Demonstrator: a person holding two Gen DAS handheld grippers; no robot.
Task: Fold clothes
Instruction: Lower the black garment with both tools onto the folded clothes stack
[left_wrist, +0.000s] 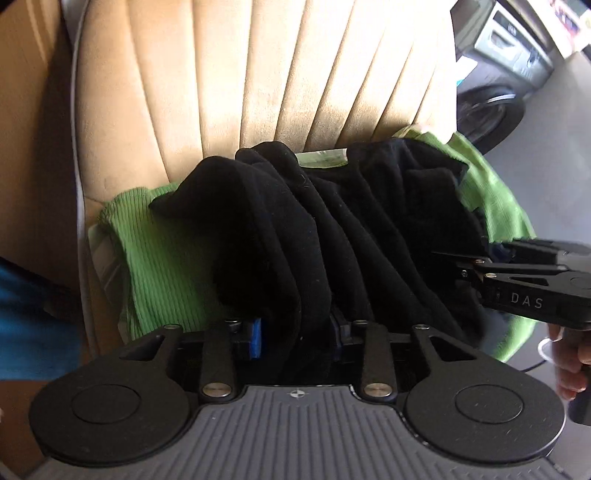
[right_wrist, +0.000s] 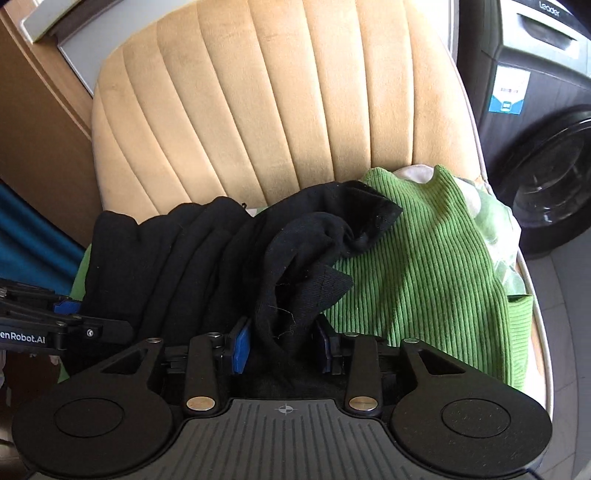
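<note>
The bunched black knit garment (left_wrist: 314, 221) lies on a ribbed green knit garment (right_wrist: 424, 266) on the tan channel-stitched upholstered chair (right_wrist: 277, 103). The left hand-held gripper (left_wrist: 299, 332) is clamped on one gathered end. The right hand-held gripper (right_wrist: 282, 343) appears clamped on the other end; its blue pads (right_wrist: 242, 343) are partly hidden.

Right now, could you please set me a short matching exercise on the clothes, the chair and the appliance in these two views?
Things:
1. black garment
2. green top
3. chair
4. washer

States:
A. ribbed, lying under another garment
B. beige, channelled upholstery
C. held by both grippers
D. dark, standing to the right of the chair

Pairs: 1-C, 2-A, 3-B, 4-D
</note>
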